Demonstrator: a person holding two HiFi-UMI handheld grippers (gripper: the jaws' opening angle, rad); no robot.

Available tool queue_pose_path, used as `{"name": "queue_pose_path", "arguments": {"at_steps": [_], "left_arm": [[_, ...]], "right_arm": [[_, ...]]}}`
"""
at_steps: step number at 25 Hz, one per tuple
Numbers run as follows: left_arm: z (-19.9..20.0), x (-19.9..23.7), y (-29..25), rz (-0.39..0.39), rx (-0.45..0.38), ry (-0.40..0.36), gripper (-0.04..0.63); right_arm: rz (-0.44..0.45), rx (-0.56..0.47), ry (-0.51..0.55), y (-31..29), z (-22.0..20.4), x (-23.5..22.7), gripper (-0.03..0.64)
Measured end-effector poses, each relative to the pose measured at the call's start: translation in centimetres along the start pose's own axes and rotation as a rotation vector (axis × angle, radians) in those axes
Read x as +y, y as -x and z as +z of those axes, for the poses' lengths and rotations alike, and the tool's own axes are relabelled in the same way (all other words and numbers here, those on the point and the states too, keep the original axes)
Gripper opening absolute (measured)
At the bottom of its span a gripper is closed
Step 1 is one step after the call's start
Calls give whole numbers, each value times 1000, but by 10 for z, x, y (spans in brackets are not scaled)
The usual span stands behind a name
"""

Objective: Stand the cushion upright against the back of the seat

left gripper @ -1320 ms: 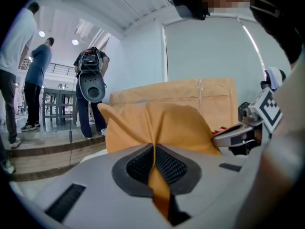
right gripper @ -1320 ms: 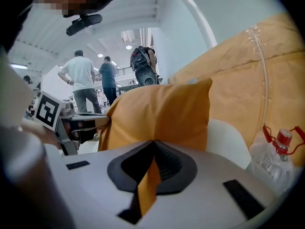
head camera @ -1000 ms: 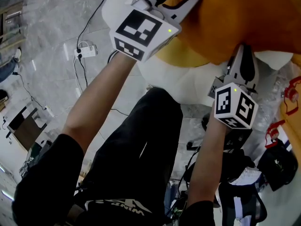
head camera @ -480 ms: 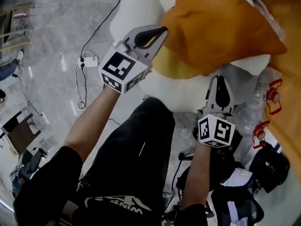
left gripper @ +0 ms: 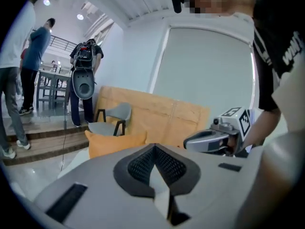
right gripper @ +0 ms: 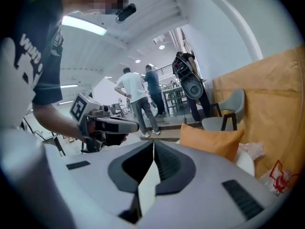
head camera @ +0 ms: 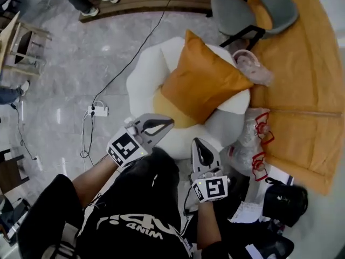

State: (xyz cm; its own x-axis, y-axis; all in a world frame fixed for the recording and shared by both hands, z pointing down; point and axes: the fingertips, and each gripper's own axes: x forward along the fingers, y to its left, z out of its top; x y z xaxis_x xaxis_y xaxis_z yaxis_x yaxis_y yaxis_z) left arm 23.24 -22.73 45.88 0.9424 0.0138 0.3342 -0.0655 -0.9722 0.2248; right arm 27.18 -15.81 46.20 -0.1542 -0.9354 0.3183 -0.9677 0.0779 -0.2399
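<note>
Leaning against white seat (head camera: 141, 80), orange cushion (head camera: 202, 82) (plump, square); left gripper (head camera: 170, 122), right gripper (head camera: 196, 142) clenched empty.

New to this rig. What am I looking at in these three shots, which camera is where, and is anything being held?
There is no robot here. A person holds a two-fingered gripper in each hand, and each gripper carries a marker cube. The top-down picture comes from a camera on the person's head. It shows the left gripper and the right gripper above the person's legs. The other two pictures come from cameras riding on each gripper, looking along its fingers. Both pairs of fingers have just closed and hold nothing. Ahead, the orange cushion stands propped on the white seat. A grey chair stands beyond it.
</note>
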Motion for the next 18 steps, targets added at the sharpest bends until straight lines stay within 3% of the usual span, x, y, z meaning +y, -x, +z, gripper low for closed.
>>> {"name": "queue_pose_path", "arguments": {"at_steps": [6,9,18], "left_arm": [[78,-78,75,-41,-40,15,6],[108,-110,109,-33,-101,8,6],[138,-149,153,5,-196,-8,6]], "right_arm": [[63,-115,-72,79,79,71,26],[107,-153,-79,113,101,107,26],[156,-212,-16,141,131,143,26]]}}
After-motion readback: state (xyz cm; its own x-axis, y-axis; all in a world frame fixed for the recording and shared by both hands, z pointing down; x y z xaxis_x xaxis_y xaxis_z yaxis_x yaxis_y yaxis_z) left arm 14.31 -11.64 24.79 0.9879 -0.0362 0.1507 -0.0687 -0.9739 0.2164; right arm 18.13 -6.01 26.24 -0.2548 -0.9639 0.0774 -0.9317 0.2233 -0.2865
